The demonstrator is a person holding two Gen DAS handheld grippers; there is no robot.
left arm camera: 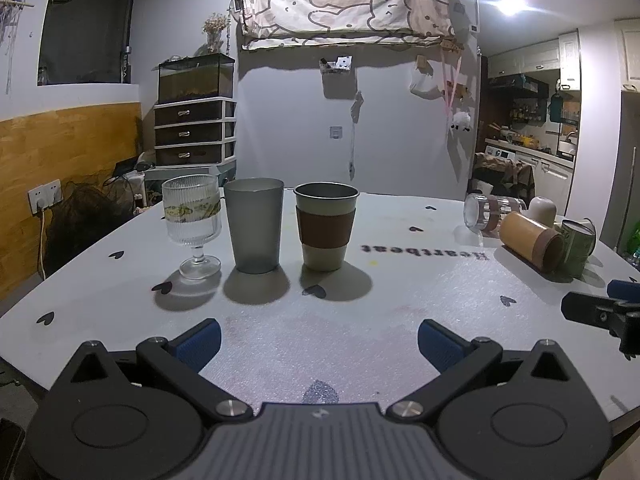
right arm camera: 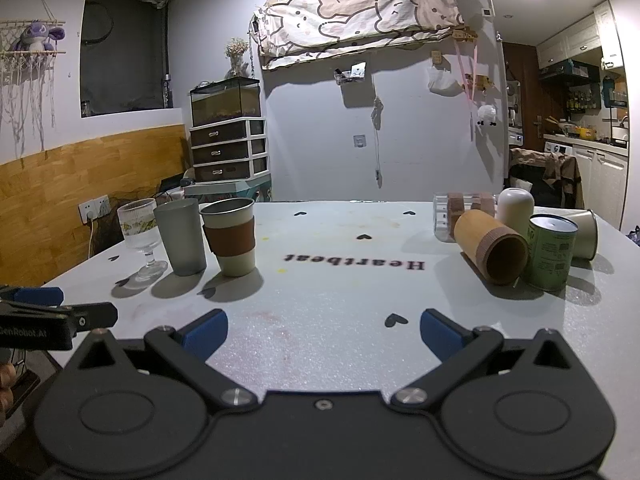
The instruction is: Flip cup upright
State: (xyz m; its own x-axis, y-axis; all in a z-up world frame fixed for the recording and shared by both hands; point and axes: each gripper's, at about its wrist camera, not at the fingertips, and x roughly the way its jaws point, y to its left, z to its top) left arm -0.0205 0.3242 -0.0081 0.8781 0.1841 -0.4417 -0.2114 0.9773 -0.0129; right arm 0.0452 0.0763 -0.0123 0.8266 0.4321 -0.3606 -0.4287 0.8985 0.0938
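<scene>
Three cups stand upright at the left: a ribbed glass goblet [left arm camera: 192, 220], a grey tumbler [left arm camera: 254, 224] and a cream cup with a brown sleeve [left arm camera: 325, 226]. At the right, a bamboo cup [right arm camera: 492, 250] lies on its side, mouth toward me, with a clear glass [right arm camera: 460, 216] on its side behind it. A green cup [right arm camera: 550, 254], a white cup [right arm camera: 516, 210] and a metal cup [right arm camera: 584, 232] sit there mouth down or tipped. My left gripper [left arm camera: 318, 342] is open and empty. My right gripper [right arm camera: 322, 334] is open and empty, well short of the bamboo cup.
The table [right arm camera: 340, 300] is white foam with black hearts and the word "Heartbeat" [right arm camera: 354, 262]. The right gripper's finger shows at the right edge of the left wrist view [left arm camera: 600, 310]. Drawers and a tank [right arm camera: 228, 136] stand behind the table.
</scene>
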